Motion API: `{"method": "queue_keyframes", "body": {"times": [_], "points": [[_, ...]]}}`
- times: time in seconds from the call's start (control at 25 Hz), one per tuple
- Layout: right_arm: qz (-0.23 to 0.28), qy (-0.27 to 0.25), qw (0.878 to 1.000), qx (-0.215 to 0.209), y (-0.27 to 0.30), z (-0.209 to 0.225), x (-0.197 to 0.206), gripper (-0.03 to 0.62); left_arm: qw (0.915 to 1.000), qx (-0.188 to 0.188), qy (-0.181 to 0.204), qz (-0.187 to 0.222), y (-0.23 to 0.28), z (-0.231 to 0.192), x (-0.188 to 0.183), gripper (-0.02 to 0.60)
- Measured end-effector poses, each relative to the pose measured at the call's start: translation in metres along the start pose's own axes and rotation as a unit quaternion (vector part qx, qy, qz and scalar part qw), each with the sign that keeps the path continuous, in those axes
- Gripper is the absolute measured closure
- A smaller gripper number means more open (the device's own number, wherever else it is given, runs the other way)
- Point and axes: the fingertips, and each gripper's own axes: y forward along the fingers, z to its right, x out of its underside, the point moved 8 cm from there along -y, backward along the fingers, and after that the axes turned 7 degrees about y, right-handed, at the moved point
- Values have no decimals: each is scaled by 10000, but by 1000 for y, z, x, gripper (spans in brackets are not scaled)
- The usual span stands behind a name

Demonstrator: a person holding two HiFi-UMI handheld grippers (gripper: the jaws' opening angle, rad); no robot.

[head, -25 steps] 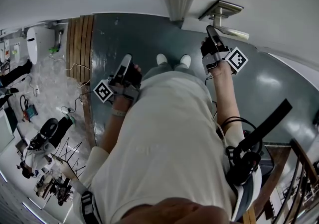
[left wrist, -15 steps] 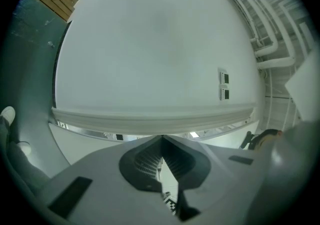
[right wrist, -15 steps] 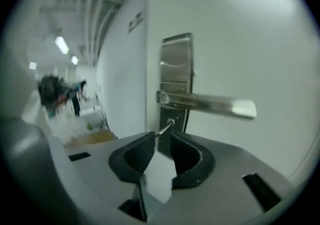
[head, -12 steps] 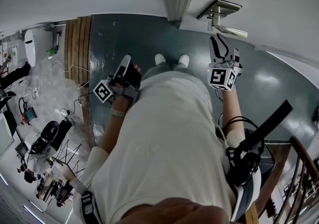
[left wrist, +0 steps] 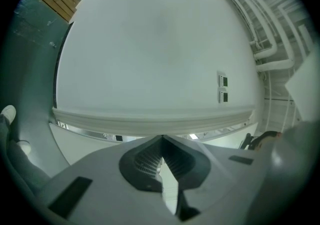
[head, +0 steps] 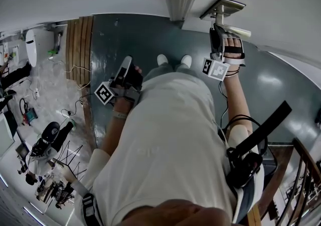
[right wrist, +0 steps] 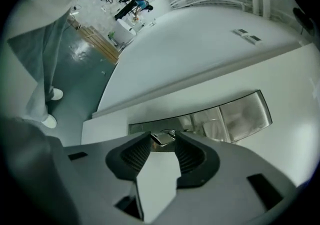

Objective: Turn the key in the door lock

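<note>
Right gripper [right wrist: 163, 137]: jaws have just been opening; ribbed black pads [right wrist: 137, 156] stand apart either side of the flat silver metal key [right wrist: 161, 139], apparently not pressing it. Key sits at the polished rectangular lock plate [right wrist: 235, 116]. Left gripper [left wrist: 161, 140]: jaws together, tip to tip

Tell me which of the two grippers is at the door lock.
The right gripper: it is at the lock plate, the key between its jaws, which have just been opening. The left gripper is shut, away from the lock.
</note>
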Motion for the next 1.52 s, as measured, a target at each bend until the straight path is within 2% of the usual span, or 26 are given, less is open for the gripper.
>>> {"method": "queue_keyframes", "body": {"times": [0.16, 0.32, 0.52, 0.76, 0.88, 1.04, 1.12, 1.24, 1.28, 1.36, 1.44, 1.48, 1.52], "points": [[-101, -105, 9998, 128, 8, -1, -1, 459, 10000, 6, 0, 46, -3, 1, 0, 574], [-128, 83, 9995, 281, 10, -4, 1, 459, 9999, -10, -42, 112, -5, -3, 1, 574], [-103, 754, 9964, 369, 9, -1, 2, 461, 9999, -13, -84, 130, -6, -4, 3, 574], [-44, 1753, 9839, 341, 10, 6, 2, 461, 9998, -30, -113, 129, -4, -2, 3, 574], [31, 2314, 9724, 284, 11, 6, 2, 459, 9999, -30, -118, 120, -5, -4, 2, 574], [134, 3128, 9497, 86, 11, 6, 4, 459, 9999, -40, -114, 92, -6, -8, 2, 574], [194, 3589, 9332, -29, 10, 9, 4, 459, 9999, -37, -121, 84, -6, -7, 2, 574], [315, 4297, 9021, -218, 8, 14, 8, 465, 9999, -42, -139, 88, -6, -7, 3, 574], [325, 4261, 9038, -233, 8, 16, 7, 465, 9998, -49, -149, 92, -5, -7, 3, 574], [254, 3644, 9308, -156, 10, 17, 4, 464, 9998, -57, -175, 96, -3, -6, 3, 574], [60, 2564, 9665, -5, 11, 11, -1, 462, 9998, -50, -184, 97, -3, -7, 2, 574], [-77, 1839, 9828, 110, 11, 6, -3, 462, 9998, -42, -183, 99, -4, -7, 3, 574], [-223, 1071, 9937, 238, 10, 0, -5, 462, 9998, -30, -186, 104, -5, -8, 3, 574]]}}
